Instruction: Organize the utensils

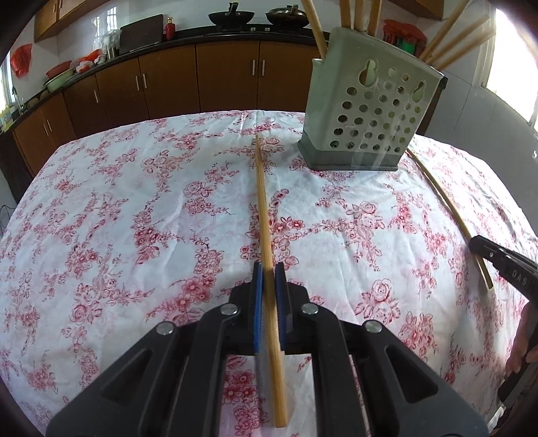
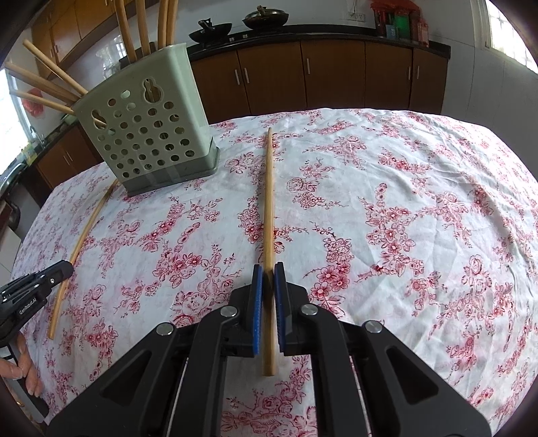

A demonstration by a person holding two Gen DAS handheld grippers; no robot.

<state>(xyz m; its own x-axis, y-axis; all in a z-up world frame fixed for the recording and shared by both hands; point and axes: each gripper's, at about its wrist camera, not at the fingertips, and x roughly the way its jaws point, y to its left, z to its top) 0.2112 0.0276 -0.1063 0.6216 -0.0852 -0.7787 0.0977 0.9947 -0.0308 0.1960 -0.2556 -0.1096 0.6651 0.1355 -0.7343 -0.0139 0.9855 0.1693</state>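
Observation:
My left gripper [image 1: 269, 274] is shut on a wooden chopstick [image 1: 264, 215] that points forward along the floral tablecloth. My right gripper [image 2: 268, 274] is shut on another wooden chopstick [image 2: 269, 201] the same way. A grey-green perforated utensil holder [image 1: 368, 107] stands on the table, right of the left chopstick; in the right wrist view the holder [image 2: 148, 124] is left of the right chopstick. It holds several chopsticks [image 2: 141, 27]. The right gripper's tip shows in the left wrist view [image 1: 494, 253]; the left gripper's tip shows in the right wrist view [image 2: 50, 274].
The table has a white cloth with red flowers [image 1: 134, 201]. Brown kitchen cabinets [image 1: 201, 80] with a dark counter, woks [image 1: 230, 16] and bowls stand behind. Bright windows sit at the sides.

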